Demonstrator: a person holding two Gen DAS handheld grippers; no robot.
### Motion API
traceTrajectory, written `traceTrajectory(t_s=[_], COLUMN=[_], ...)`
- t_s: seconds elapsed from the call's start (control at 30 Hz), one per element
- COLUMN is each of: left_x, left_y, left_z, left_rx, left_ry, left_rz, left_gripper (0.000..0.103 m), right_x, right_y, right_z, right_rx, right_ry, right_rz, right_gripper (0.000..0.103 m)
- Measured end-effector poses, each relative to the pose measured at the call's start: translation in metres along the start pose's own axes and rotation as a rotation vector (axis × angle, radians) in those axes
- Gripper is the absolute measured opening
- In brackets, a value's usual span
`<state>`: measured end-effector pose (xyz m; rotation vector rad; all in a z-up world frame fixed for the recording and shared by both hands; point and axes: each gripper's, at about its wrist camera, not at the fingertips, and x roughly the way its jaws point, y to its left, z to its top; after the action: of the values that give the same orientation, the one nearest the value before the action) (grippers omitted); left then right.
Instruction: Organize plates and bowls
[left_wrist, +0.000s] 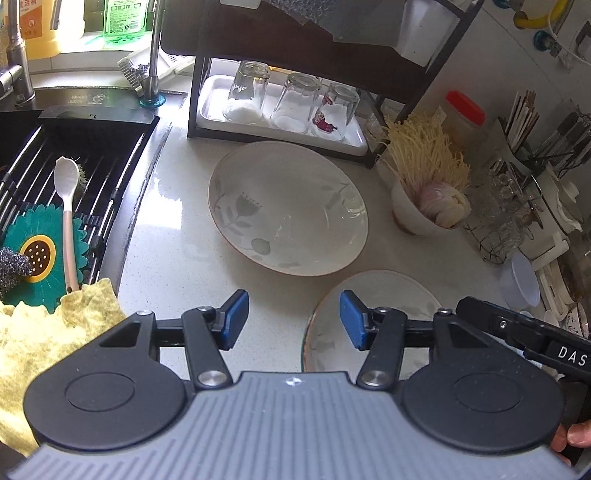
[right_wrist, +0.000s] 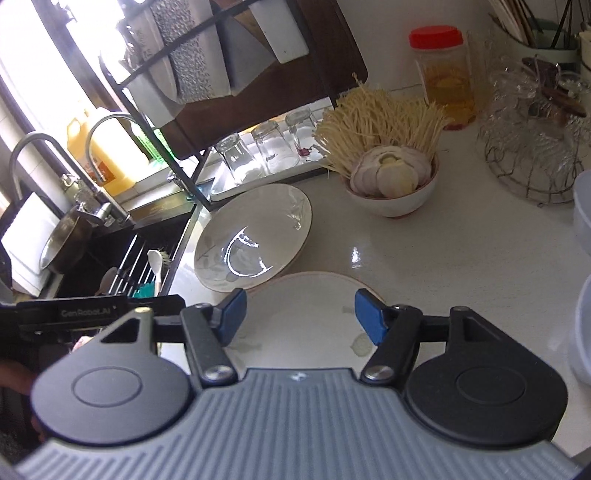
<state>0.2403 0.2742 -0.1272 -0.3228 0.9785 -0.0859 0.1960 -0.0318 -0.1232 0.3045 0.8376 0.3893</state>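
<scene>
Both tools, left tool (left_wrist: 291, 319) and right tool (right_wrist: 298, 314), gape empty; near plate (right_wrist: 306, 314) lies under the right, large plate (left_wrist: 288, 208) at 12 o'clock on the desk (left_wrist: 177, 258).

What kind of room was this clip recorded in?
Most likely a home kitchen: a sink with a faucet beside a pale countertop, upturned glasses draining on a tray, and patterned plates waiting on the counter.
</scene>
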Motion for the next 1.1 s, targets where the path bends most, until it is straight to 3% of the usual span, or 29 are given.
traceTrajectory(t_s=[0.37,0.67,0.77,0.9,1.1], left_x=[0.053,0.09,0.097,0.107,0.121], left_y=[0.056,0.075,0.081,0.088,0.09], left_z=[0.041,0.073,0.081,0.089,0.097], left_rx=[-0.005,-0.004,-0.015,-0.021,-0.015], left_ry=[0.067,0.099,0.086,0.094,0.115], left_rz=[-0.015,-0.017,-0.001,-0.022,-0.03], left_gripper=[0.061,0.06,0.059,0.05,0.034], right_x=[0.066,0.112,0.13,0.148,0.158], right_y=[0.008,0.014,0.013,0.01,0.006], right_z=[0.021,0.042,0.046,0.049,0.051], right_rx=[0.128,0.098,0.105,0.108,0.122], right_ry=[0.036,0.051,0.071,0.096,0.099], right_rz=[-0.028,-0.061,-0.086,-0.128,-0.105], right_gripper=[0.067,0.049,0.039,0.028,0.021])
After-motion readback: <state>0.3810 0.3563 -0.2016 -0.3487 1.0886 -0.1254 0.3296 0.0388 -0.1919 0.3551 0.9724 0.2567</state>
